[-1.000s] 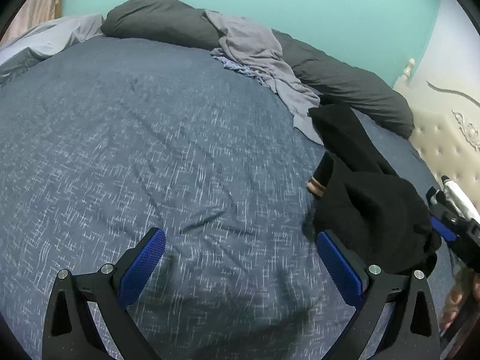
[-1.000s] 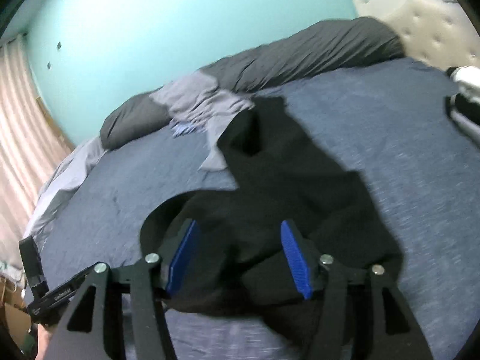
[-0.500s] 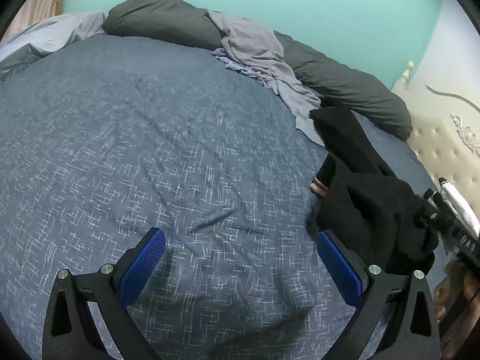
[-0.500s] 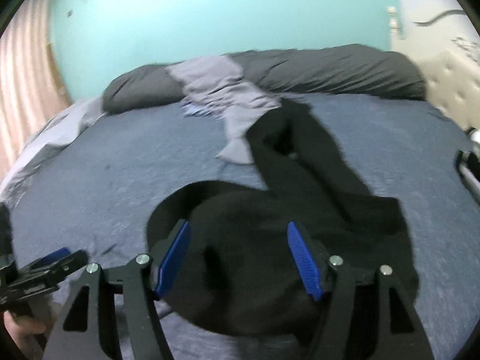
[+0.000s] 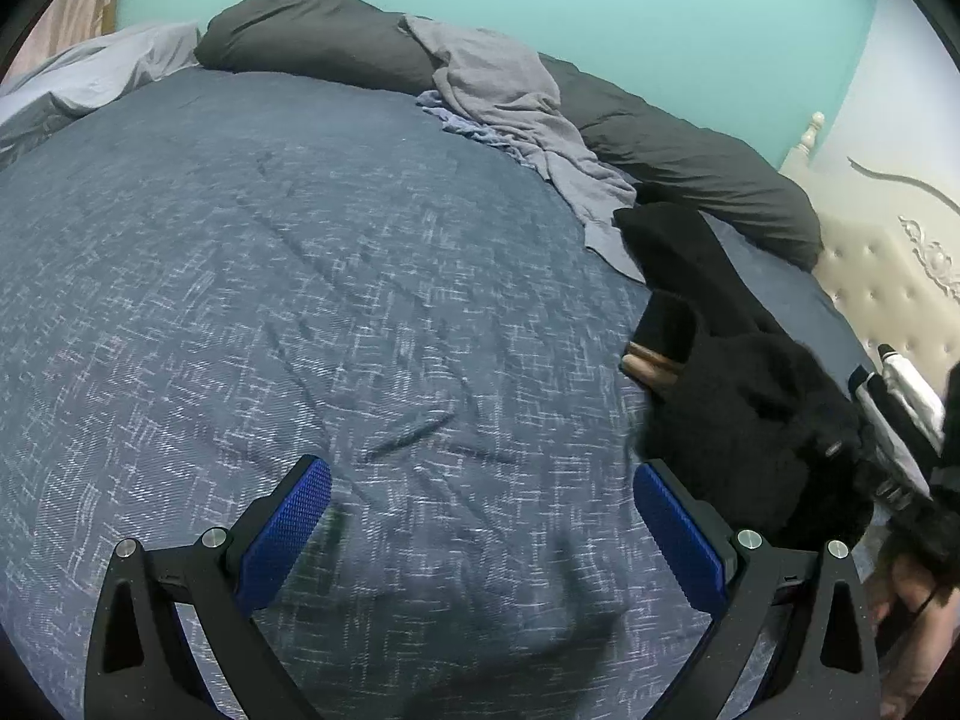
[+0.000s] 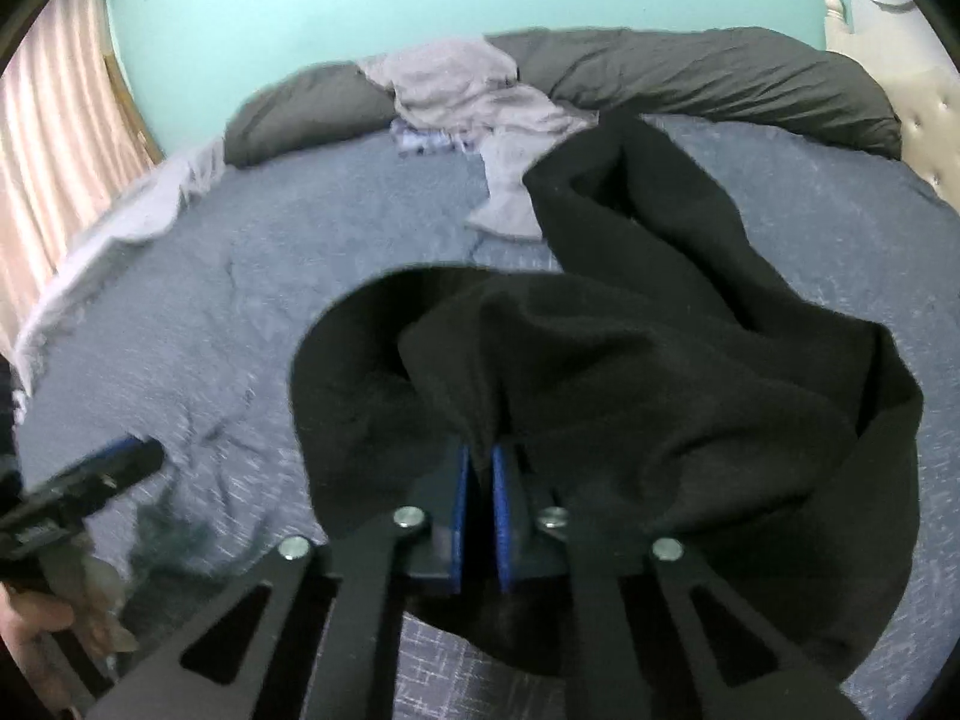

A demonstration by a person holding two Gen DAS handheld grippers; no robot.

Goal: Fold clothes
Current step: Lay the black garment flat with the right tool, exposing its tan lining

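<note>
A black fleece garment [image 6: 660,372] lies bunched on the blue bed cover [image 6: 228,312]. My right gripper [image 6: 478,468] is shut on a fold of its near edge, and the cloth drapes over the fingers. In the left wrist view the same garment [image 5: 738,414] sits at the right, with a tan cuff or label showing at its left side. My left gripper [image 5: 480,510] is open and empty above the bare cover [image 5: 300,300], left of the garment. The right gripper's body shows at the far right of that view [image 5: 900,420].
A grey garment [image 5: 516,102] and a pale blue cloth lie at the back over a long dark grey pillow [image 5: 690,150]. A tufted headboard [image 5: 888,276] is at the right. A teal wall is behind, a pink curtain [image 6: 54,138] at the left.
My right gripper has closed on the black garment's near fold; it was open around it before. The left gripper stays open and has barely moved.
</note>
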